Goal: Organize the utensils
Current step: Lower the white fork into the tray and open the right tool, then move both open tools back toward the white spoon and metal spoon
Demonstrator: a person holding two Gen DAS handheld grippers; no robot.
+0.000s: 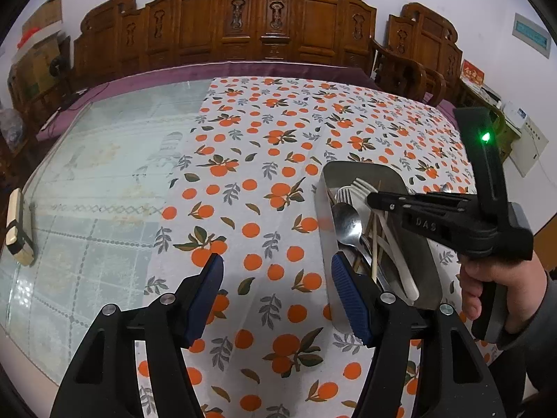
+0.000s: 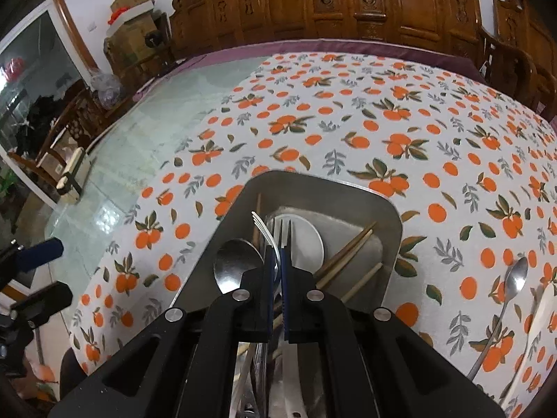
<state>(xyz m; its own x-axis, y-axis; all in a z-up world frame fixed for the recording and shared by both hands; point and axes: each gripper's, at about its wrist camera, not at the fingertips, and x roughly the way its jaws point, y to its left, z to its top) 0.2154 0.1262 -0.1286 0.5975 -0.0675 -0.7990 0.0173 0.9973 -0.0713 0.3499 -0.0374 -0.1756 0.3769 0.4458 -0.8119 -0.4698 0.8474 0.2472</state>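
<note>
A steel tray (image 1: 351,167) (image 2: 313,178) lies on the orange-print cloth. It holds a metal spoon (image 2: 233,264) (image 1: 344,221), a fork (image 2: 260,221), wooden chopsticks (image 2: 348,250) and a white spoon (image 1: 400,264). My right gripper (image 2: 277,254) (image 1: 371,198) hangs low over the tray, pointing down. It is shut on a second fork (image 2: 282,230), whose tines stick out past the tips. My left gripper (image 1: 278,292) stands open over bare cloth left of the tray, with nothing between its fingers. A long metal spoon (image 2: 511,289) lies on the cloth right of the tray.
A white utensil (image 2: 541,317) lies at the right edge beside the long spoon. A small wooden block (image 1: 17,230) (image 2: 73,174) rests on the glass tabletop at the left. Carved wooden chairs (image 1: 243,24) line the far side. A hand (image 1: 487,289) holds the right gripper.
</note>
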